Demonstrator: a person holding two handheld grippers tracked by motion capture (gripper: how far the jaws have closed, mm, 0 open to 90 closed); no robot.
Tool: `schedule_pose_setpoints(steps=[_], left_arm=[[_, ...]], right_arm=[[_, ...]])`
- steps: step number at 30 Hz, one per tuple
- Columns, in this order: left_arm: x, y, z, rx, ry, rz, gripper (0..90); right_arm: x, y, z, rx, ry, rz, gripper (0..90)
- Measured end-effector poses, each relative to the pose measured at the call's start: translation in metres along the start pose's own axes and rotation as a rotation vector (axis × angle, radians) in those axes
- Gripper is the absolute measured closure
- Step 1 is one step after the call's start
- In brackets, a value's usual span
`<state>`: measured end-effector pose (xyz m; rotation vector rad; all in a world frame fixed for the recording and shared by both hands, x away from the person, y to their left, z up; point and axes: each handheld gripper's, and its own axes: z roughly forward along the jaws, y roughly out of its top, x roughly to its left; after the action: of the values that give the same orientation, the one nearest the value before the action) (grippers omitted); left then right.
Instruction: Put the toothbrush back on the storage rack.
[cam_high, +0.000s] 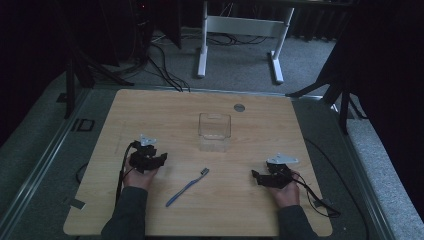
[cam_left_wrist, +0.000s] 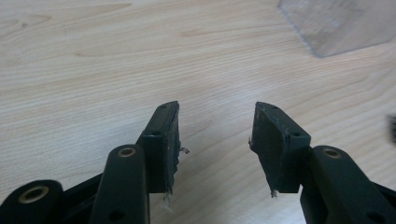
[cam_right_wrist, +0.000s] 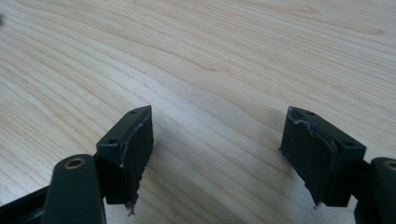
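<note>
**Blue toothbrush lies between two idle grippers**

Pale wood grain covers the square table (cam_high: 150, 107), which stands on grey carpet in a dim room. A person's forearms in dark sleeves come in from the near edge, each hand holding a black two-jaw gripper low over the board.

The left gripper (cam_high: 161, 159) sits at the near left of the table, its jaws spread apart with only bare wood between them; in the left gripper view (cam_left_wrist: 216, 140) a corner of the clear plastic box (cam_left_wrist: 334, 23) shows at the upper right. The right gripper (cam_high: 256, 175) sits at the near right, its jaws spread wider still and gripping nothing, as the right gripper view (cam_right_wrist: 217, 158) shows.

Between the two grippers lies a slim blue toothbrush (cam_high: 186, 188), flat on the table, slanting with its bristle head away from the person and to the right. Beyond it, near the table's middle, stands the clear rectangular plastic box (cam_high: 214, 131), open at the top. A small round grey disc (cam_high: 239, 107) is set into the table near the far edge.
</note>
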<state>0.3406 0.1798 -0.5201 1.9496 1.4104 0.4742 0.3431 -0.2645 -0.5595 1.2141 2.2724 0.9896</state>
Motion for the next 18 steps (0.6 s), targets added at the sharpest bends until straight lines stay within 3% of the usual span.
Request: schedule_pose_setpoints(steps=[9,18], left_arm=[[-0.008,0.003,-0.017,-0.034,-0.049,0.011,51.0],[-0.019,0.012,-0.036,-0.05,-0.077,0.05,50.8]], right_arm=[[0.0,0.0,0.0,-0.001,-0.001,-0.001,25.0],[0.0,0.0,0.0,-0.001,-0.002,0.002,25.1]])
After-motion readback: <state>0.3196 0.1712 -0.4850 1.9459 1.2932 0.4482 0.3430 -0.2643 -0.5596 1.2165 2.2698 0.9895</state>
